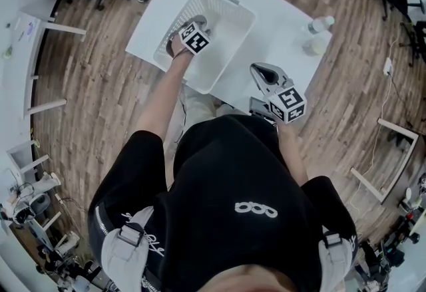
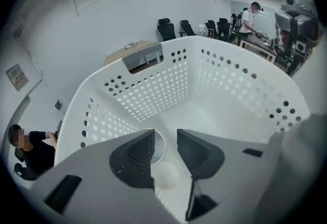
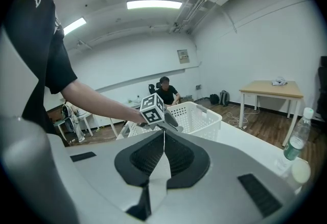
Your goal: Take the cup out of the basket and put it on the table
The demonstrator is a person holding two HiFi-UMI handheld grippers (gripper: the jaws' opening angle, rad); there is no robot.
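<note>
Translucent cup [image 2: 164, 172] on the floor of the white perforated basket [image 2: 168, 85], pose unclear. Basket stands near the white table's [image 1: 269, 34] left near edge.

— Is the white perforated plastic basket [image 2: 168, 80] plain?
— White all over, patterned with rows of round holes. The flat white surface [image 1: 286, 31] matches it.
— And the small round milky cup [image 2: 164, 176]?
— Pale, almost translucent.
— The left gripper [image 2: 166, 147]?
— Grey, with black ribbed pads [image 2: 134, 159]; its marker cube [image 1: 194, 38] shows black-and-white squares.
— The brown wood-plank floor [image 1: 100, 84]?
— Streaky, light and dark.
</note>
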